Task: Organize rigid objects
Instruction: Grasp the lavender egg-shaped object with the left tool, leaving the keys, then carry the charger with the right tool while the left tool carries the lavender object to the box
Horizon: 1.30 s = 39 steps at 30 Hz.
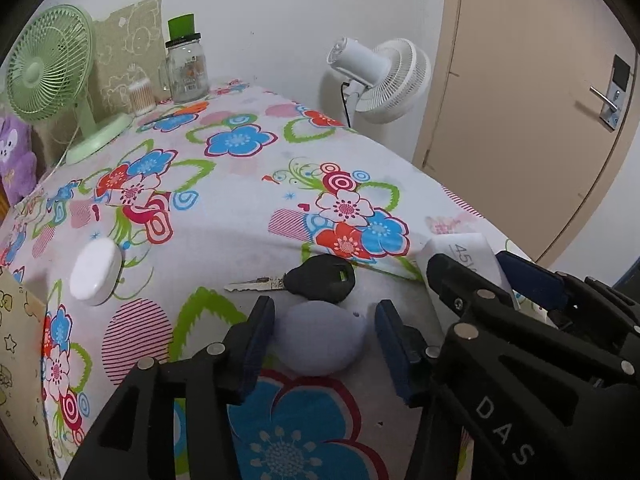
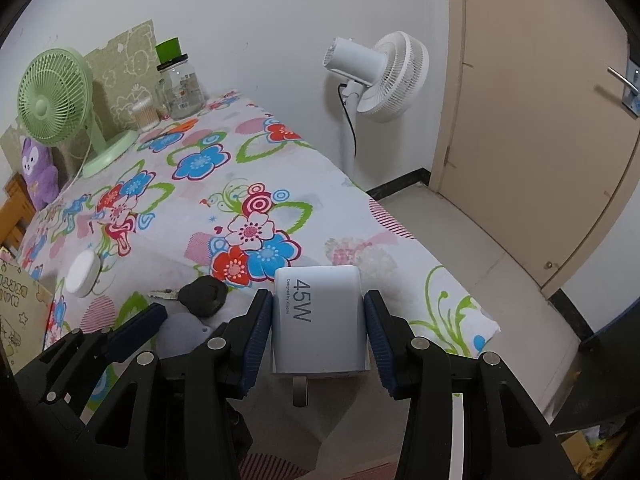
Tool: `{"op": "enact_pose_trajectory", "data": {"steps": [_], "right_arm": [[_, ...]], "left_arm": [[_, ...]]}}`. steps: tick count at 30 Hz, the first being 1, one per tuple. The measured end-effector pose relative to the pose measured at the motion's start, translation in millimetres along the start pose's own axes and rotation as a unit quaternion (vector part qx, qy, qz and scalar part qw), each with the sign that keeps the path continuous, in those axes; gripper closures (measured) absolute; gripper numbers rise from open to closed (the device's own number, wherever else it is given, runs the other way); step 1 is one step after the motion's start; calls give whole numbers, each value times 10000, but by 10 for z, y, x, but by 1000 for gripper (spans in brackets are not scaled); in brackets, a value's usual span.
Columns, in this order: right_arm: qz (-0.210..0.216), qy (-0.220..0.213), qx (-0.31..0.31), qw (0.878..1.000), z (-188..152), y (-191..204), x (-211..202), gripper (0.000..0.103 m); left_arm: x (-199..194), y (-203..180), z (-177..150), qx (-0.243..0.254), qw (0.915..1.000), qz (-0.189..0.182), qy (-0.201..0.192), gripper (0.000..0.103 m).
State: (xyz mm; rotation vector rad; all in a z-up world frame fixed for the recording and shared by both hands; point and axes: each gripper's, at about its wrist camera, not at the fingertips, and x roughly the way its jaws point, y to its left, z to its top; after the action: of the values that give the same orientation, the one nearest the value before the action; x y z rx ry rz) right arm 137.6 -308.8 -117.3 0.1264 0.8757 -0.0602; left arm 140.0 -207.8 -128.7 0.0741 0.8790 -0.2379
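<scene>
In the left wrist view my left gripper [image 1: 325,330] stands open around a pale grey egg-shaped object [image 1: 320,338] that lies on the floral cloth [image 1: 240,208]. Its left pad is close against the object and a small gap shows at the right pad. Just beyond lie a key with a black head [image 1: 322,280] and a white round puck [image 1: 96,274]. My right gripper [image 2: 316,320] is shut on a white 45W charger [image 2: 320,320], with both blue pads against its sides. The charger [image 1: 468,250] and right gripper [image 1: 474,266] also show close on the right in the left wrist view.
A green desk fan [image 1: 52,76], a glass jar with a green lid [image 1: 186,68] and a tub of cotton swabs [image 1: 142,96] stand at the back. A purple plush [image 1: 14,156] and a cardboard box [image 1: 20,360] sit at the left. A white floor fan [image 2: 376,76] and a door [image 2: 540,140] are beyond the table's right edge.
</scene>
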Motion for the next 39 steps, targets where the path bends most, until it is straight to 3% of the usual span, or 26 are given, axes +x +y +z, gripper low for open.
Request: {"op": "enact_pose_trajectory", "data": {"steps": [2,16,39], "right_arm": [[-15,-9,13,10000,-8,-18,-6,53],[94,-12,-1,10000,-25,67,-79,53],[336,-324,-471,9978,34,811,-579,53]], "left_arm": [[-7,-23,-11,39,9999,97,-39,57],[-180,96,0,30,9997,234,-119,57],[-823,668,-51,-213,9978,478,-406,57]]}}
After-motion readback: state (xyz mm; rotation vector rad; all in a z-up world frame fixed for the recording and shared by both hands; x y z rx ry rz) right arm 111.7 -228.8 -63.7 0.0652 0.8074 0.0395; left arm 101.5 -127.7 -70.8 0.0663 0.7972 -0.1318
